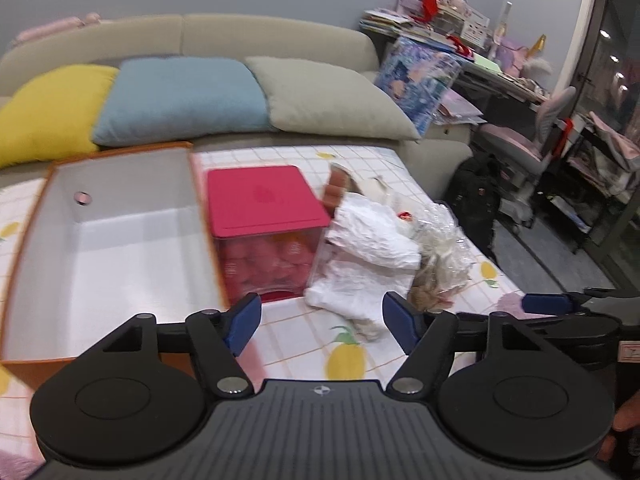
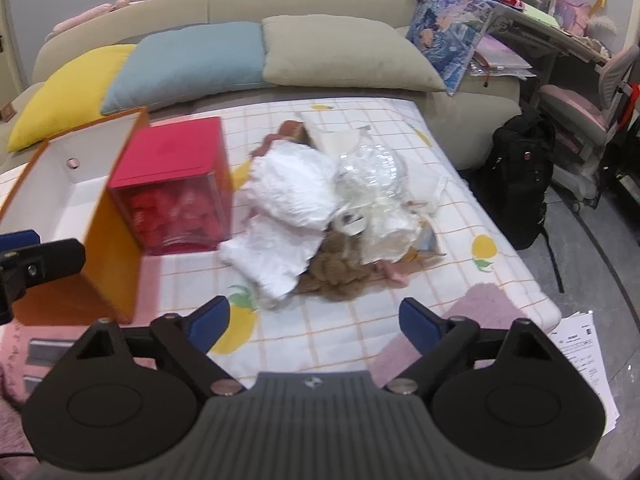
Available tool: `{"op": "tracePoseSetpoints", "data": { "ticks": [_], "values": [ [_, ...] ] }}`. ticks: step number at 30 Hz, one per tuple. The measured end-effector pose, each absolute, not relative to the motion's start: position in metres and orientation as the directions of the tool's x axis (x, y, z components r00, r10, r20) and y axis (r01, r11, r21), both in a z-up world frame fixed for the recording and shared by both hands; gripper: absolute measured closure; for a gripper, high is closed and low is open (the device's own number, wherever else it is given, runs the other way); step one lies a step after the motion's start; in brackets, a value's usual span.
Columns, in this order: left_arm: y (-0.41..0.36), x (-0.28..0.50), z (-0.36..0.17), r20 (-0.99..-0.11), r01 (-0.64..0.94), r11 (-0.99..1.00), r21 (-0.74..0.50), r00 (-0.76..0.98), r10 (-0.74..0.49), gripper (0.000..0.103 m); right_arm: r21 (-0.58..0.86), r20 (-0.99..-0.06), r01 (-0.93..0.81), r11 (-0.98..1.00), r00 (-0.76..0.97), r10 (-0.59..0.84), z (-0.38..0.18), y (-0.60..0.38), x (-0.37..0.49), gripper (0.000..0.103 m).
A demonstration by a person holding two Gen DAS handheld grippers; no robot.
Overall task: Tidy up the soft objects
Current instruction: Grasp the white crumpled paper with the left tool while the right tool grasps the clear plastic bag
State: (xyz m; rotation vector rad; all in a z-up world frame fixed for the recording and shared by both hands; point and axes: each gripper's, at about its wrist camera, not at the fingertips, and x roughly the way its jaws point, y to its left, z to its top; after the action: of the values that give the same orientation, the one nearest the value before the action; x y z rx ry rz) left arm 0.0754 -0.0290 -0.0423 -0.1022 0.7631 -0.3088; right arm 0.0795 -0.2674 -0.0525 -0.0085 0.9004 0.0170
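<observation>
A pile of soft things lies on the checked mattress (image 2: 360, 320): white crumpled cloth (image 2: 292, 200) (image 1: 368, 248), a brown plush toy (image 2: 340, 272) (image 1: 424, 292), clear plastic wrap (image 2: 372, 172) (image 1: 436, 228) and a pink scrap (image 2: 394, 274). An open orange box (image 1: 104, 240) (image 2: 108, 248) with a white inside stands at the left. A clear box with a red lid (image 1: 260, 200) (image 2: 176, 160) stands beside it. My left gripper (image 1: 322, 322) is open and empty, just short of the pile. My right gripper (image 2: 316, 322) is open and empty, a little before the pile.
Yellow (image 2: 68, 92), blue (image 2: 188, 64) and beige (image 2: 344, 52) pillows lean on the sofa behind. A black backpack (image 2: 520, 176), a desk chair (image 2: 580, 116) and a cluttered desk (image 1: 460, 36) stand at the right. Papers (image 2: 588, 364) lie on the floor. A pink rug (image 2: 484, 304) lies at the mattress corner.
</observation>
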Motion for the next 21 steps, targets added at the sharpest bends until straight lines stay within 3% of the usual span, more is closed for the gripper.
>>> {"op": "tracePoseSetpoints", "data": {
  "ticks": [7, 14, 21],
  "values": [
    [-0.054, 0.121, -0.054, -0.673, 0.230, 0.913, -0.337, 0.619, -0.404, 0.018, -0.027, -0.757, -0.005, 1.000, 0.653, -0.017, -0.062, -0.300, 0.122, 0.034],
    [-0.075, 0.172, -0.083, -0.695, 0.088, 0.867, -0.490, 0.560, -0.450, 0.014, 0.009, -0.715, 0.007, 1.000, 0.700, 0.002, -0.077, -0.322, 0.169, 0.034],
    [-0.087, 0.213, -0.121, -0.737, -0.116, 0.815, -0.568, 0.513, -0.441, 0.013, 0.017, -0.751, 0.029, 0.999, 0.660, -0.007, -0.112, -0.328, 0.200, 0.036]
  ]
}}
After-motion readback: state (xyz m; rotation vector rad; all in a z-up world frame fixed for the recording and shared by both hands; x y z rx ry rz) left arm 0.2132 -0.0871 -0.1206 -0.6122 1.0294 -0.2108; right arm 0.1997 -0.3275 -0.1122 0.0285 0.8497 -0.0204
